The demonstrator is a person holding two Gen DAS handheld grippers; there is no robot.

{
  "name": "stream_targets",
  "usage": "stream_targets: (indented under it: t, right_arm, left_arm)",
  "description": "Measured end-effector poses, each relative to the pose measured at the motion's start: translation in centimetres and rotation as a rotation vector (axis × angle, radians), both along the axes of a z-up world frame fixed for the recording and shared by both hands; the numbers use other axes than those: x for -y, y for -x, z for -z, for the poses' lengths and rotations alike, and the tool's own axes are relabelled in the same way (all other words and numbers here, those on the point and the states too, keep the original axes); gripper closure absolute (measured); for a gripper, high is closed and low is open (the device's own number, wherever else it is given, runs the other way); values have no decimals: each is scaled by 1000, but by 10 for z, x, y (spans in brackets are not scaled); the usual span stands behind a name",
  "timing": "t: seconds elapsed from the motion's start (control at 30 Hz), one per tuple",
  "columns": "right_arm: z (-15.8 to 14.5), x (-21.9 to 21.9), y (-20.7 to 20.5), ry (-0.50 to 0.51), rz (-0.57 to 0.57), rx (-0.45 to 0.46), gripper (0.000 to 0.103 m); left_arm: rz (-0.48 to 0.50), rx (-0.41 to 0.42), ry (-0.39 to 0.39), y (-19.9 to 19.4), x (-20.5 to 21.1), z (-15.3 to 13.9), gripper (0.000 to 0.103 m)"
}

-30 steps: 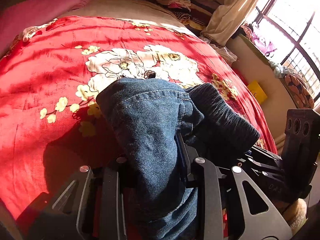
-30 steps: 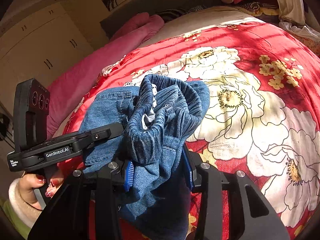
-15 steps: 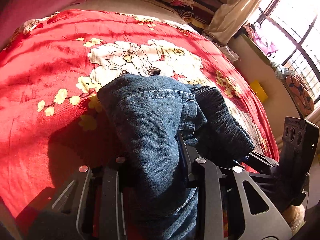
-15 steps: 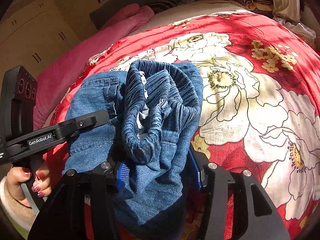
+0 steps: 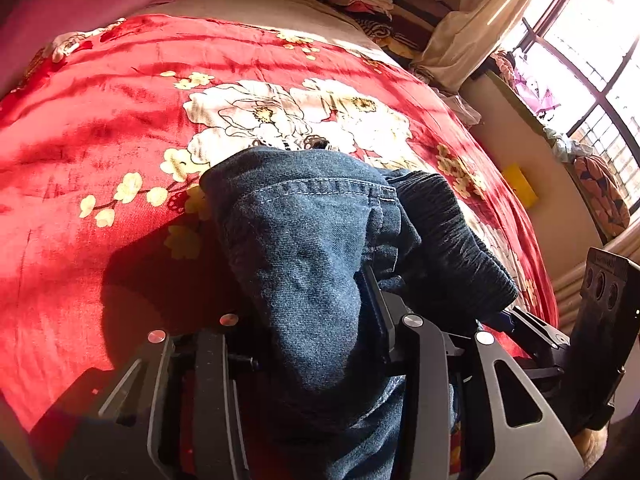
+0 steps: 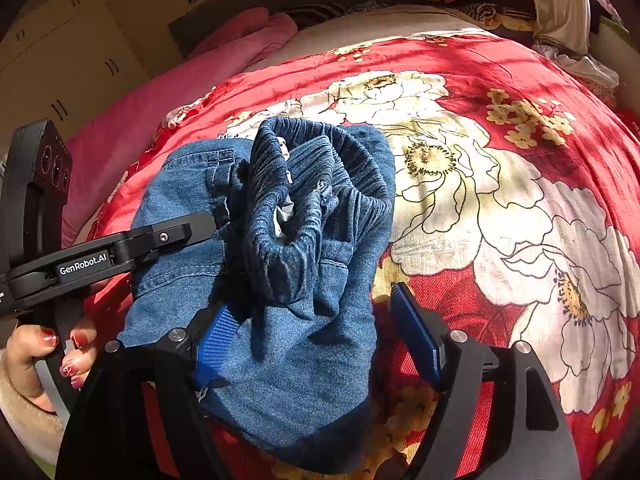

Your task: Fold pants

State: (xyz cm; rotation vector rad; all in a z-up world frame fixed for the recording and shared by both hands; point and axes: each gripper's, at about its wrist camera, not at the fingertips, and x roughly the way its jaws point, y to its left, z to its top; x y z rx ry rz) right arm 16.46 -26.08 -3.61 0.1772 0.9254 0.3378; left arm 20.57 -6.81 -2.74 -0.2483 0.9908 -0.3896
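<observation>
Jeans [image 6: 280, 288], bunched into a blue heap, sit on the red flowered bedspread [image 6: 500, 184] between both tools. Only the right wrist view shows the gathered waistband [image 6: 316, 204] at 12 o'clock of the heap, a hand [image 6: 44, 364] with red nails at 9 o'clock, and the right gripper [image 6: 320, 336]: its 2 blue pads stand wide and are opening, the right pad clear of the denim, the left one just beside it. Only the left wrist view shows the window [image 5: 592, 40] at 2 o'clock and the left gripper [image 5: 308, 344], its jaws narrow, opening, denim draped between them; whether they pinch it I cannot tell.
</observation>
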Motion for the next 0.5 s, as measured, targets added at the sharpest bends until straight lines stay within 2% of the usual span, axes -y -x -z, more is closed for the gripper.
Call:
stream_targets:
  t: [0.27, 0.37, 0.5]
  right_arm:
    - [-2, 2, 7, 2, 7, -4, 21]
    - [-4, 2, 9, 2, 11, -2, 20]
    - [-6, 1, 10, 5, 12, -1, 19]
  left_arm:
    - [-6, 2, -3, 0, 0, -2, 68]
    - [-9, 6, -5, 2, -2, -5, 55]
    - [-24, 12, -7, 4, -7, -9, 50]
